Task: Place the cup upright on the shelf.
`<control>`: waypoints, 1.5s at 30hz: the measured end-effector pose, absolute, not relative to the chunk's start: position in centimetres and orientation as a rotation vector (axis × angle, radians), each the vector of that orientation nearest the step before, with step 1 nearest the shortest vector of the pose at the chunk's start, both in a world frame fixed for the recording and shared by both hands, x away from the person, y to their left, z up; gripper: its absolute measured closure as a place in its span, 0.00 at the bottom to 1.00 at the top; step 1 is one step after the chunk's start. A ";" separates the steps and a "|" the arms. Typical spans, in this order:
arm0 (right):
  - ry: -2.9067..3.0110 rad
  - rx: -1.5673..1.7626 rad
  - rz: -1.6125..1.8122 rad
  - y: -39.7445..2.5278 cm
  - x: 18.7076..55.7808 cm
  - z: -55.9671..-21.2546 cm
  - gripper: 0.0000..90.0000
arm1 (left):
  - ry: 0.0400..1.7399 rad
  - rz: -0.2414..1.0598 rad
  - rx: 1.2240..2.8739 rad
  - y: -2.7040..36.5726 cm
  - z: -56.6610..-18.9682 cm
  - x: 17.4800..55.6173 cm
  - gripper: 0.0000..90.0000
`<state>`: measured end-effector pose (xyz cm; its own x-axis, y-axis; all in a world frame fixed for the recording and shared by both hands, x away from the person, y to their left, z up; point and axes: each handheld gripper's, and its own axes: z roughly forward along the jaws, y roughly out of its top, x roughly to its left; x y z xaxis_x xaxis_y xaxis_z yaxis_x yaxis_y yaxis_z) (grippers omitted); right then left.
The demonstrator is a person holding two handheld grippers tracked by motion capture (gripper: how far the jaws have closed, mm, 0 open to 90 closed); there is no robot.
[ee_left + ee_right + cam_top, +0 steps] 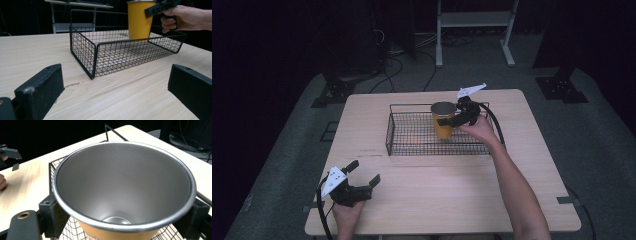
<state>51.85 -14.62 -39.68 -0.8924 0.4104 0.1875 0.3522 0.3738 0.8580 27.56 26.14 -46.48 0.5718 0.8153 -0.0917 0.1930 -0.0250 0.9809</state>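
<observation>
A yellow cup (443,126) with a bare steel inside (125,185) stands upright within the outline of a black wire basket (412,137) at the middle of the table. My right gripper (446,118) is shut on the cup just under its rim, with a pad (53,216) on each side. Whether the cup's base touches the basket floor I cannot tell. My left gripper (364,172) rests near the front left of the table, open wide with nothing between its jaws. From there the basket (95,50) and the cup (138,22) lie ahead.
The light wooden table (437,195) has bare wood in front of the basket and to its left. Behind the table stand a white metal frame (474,20), dark stands and floor cables (392,65).
</observation>
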 end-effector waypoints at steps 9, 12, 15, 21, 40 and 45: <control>2.595 0.712 1.478 -13.6 52.1 -41.6 0.15 | 0.884 0.616 1.549 26.2 -46.5 27.5 0.00; 2.612 0.681 1.426 -13.3 52.1 -41.7 0.15 | 0.884 0.616 1.549 26.2 -46.5 27.6 0.00; 2.648 0.663 1.378 -12.9 52.1 -41.9 0.15 | 0.883 0.616 1.549 26.2 -46.5 27.5 0.00; 2.656 0.648 1.360 -12.9 52.1 -41.7 0.15 | 0.883 0.615 1.549 26.2 -46.5 27.5 0.00; 2.624 0.615 1.314 -13.3 51.3 -41.2 0.09 | 0.884 0.618 1.547 26.2 -46.5 27.5 0.00; 2.614 0.640 1.310 -13.6 51.1 -40.8 0.02 | 0.884 0.619 1.548 26.2 -46.5 27.5 0.00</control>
